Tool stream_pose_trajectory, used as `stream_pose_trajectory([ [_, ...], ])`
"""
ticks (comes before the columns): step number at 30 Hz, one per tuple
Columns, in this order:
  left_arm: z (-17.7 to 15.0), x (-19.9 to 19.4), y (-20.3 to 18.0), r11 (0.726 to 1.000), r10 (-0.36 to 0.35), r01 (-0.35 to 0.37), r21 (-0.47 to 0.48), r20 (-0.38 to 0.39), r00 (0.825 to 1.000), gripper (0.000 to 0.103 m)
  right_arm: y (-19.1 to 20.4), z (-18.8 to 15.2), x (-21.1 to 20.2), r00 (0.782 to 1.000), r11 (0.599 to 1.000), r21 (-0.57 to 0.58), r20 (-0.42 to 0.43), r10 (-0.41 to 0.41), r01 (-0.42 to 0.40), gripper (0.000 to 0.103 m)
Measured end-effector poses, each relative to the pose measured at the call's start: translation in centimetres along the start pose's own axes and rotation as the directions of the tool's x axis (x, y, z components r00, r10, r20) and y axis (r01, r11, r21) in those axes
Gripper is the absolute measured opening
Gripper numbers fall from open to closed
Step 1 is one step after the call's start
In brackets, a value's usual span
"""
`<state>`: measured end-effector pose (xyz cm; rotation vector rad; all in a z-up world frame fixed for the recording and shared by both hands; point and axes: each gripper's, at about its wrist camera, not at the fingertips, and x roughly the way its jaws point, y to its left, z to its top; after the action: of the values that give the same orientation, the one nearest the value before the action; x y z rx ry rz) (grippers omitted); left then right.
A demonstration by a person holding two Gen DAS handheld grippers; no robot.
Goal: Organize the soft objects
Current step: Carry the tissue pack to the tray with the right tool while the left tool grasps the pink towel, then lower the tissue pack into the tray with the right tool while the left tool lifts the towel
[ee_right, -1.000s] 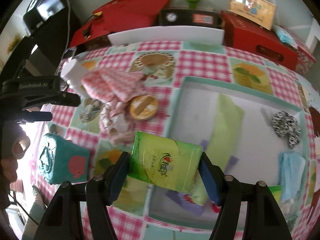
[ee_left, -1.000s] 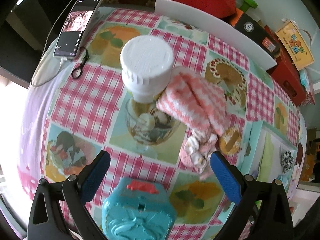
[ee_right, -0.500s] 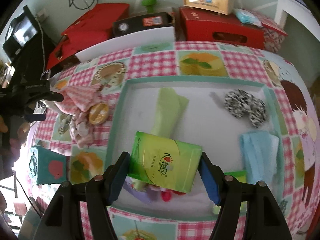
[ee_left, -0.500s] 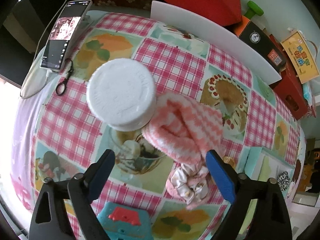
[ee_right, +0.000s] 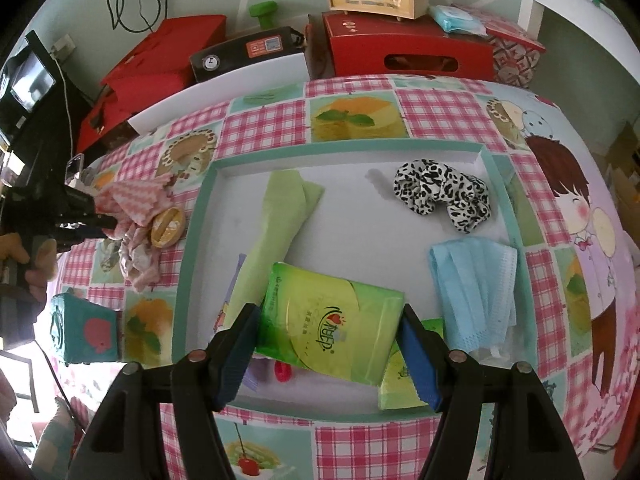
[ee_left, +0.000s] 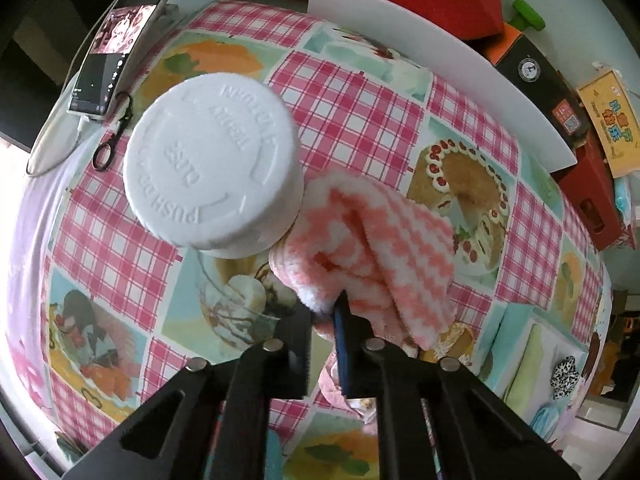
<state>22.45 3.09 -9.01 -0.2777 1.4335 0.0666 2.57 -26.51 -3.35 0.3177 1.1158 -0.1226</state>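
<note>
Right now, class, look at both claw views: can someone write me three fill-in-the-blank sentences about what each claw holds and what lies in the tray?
1. The left claw is shut on the pink and white ____.
2. The right claw grips a ____ tissue pack.
3. The leopard-print scrunchie lies inside the ____.

Missing words: cloth; green; tray

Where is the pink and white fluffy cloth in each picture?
Left wrist view: the pink and white cloth is in the middle, beside the white bottle, pinched at its near edge by the left gripper.
Right wrist view: the cloth is small, at the left edge, outside the tray.
Shared landmark: the black-and-white spotted scrunchie.
</note>
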Motion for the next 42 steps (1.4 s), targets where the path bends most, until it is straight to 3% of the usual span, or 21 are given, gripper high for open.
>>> stream_pose_trajectory([
  [11, -1.9, -3.5, 0.7, 0.999, -0.04, 0.039, 0.006, 0.064, 0.997, 0.006, 0.1, 0.1, -0.7, 1.0, 1.0, 0.01, 0.012, 0.009, -0.009, 0.071],
  [21, -1.8, -8.4, -0.1, 0.997, -0.035, 0.022, 0.076, 0.172, 0.984, 0.005, 0.7, 0.5, -2.5, 0.998, 1.0, 0.003, 0.052, 0.029, -0.029, 0.071],
  [31, -4.3, -14.1, -2.6, 0.989, -0.068, 0.024, 0.146, 0.309, 0.949, 0.005, 0.5, 0.7, -4.7, 0.994, 0.998, 0.002, 0.096, 0.057, -0.058, 0.071],
  [42, -7.6, -19.6, -6.8, 0.967, -0.173, 0.086, 0.24, 0.369, 0.913, 0.005, -1.6, 0.7, -7.3, 0.985, 0.996, 0.044, 0.156, 0.067, -0.075, 0.071],
])
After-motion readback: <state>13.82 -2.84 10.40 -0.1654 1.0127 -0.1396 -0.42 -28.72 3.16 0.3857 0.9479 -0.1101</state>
